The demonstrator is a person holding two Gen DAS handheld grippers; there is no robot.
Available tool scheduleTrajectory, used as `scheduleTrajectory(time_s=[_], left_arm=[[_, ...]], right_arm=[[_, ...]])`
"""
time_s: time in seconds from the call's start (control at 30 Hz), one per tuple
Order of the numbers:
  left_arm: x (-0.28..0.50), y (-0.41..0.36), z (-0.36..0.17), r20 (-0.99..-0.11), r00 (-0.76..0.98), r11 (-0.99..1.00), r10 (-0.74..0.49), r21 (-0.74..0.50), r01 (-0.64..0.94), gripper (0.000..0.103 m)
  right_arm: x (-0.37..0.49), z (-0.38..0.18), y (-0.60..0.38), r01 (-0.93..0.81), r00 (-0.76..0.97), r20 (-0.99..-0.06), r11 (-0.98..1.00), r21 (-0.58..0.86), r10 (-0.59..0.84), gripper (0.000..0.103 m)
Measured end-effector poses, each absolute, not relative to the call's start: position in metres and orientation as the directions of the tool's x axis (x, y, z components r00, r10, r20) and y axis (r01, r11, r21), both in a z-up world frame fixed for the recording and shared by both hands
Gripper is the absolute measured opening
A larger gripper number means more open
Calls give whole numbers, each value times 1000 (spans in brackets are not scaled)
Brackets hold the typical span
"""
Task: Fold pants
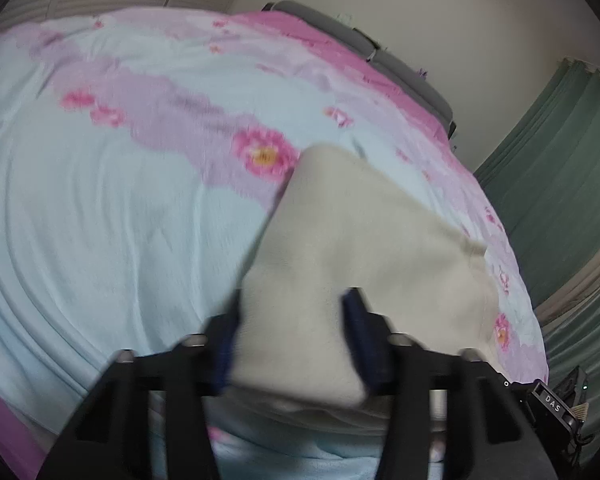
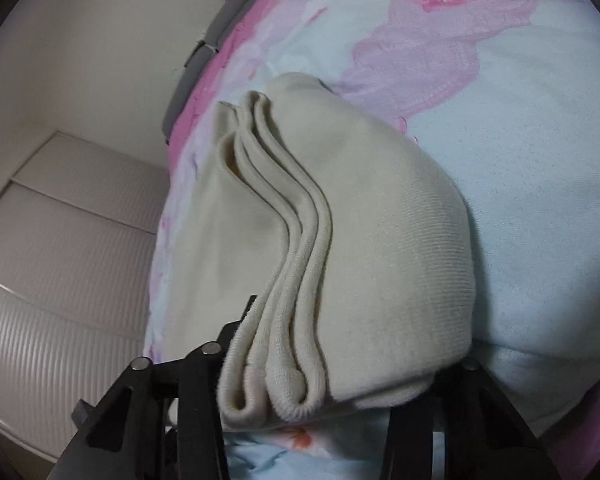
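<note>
the cream pants (image 2: 340, 220), already folded into a thick stack, lie near the bed's (image 1: 100, 200) wall-side edge. the left gripper (image 1: 292, 340) and right gripper (image 2: 320, 360) each clench a near corner of the stack, likely to keep the layers together for the next fold.

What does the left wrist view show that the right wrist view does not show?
Only the left wrist view shows a green curtain, a black box marked DAS, and the blue pads of the left tongs pressing the cream pants from both sides.

Only the right wrist view shows the stacked folded edges of the pants and a ribbed white cabinet door. The right tongs close on that bundle.

Both show the pants on the floral bedsheet and the grey headboard.
</note>
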State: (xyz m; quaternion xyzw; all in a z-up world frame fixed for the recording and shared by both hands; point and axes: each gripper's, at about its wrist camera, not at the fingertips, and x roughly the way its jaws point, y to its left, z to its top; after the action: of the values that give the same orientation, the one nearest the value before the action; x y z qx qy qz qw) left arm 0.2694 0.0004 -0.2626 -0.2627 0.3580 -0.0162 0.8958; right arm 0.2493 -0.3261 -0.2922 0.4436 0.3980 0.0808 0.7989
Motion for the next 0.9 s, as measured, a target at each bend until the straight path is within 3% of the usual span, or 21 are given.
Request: scheduleTrajectory(time_s=[0.23, 0.6, 0.9], left_arm=[[272, 8, -234, -594, 770, 860, -233, -496, -122, 27], [272, 42, -172, -531, 828, 871, -181, -477, -116, 24], [280, 125, -131, -504, 859, 865, -92, -468, -182, 22]], right_arm=[[254, -245, -308, 101, 728, -490, 631, 769, 480, 35], [250, -175, -279, -46, 756, -394, 643, 764, 523, 34], [278, -125, -216, -180, 722, -343, 642, 745, 600, 34]])
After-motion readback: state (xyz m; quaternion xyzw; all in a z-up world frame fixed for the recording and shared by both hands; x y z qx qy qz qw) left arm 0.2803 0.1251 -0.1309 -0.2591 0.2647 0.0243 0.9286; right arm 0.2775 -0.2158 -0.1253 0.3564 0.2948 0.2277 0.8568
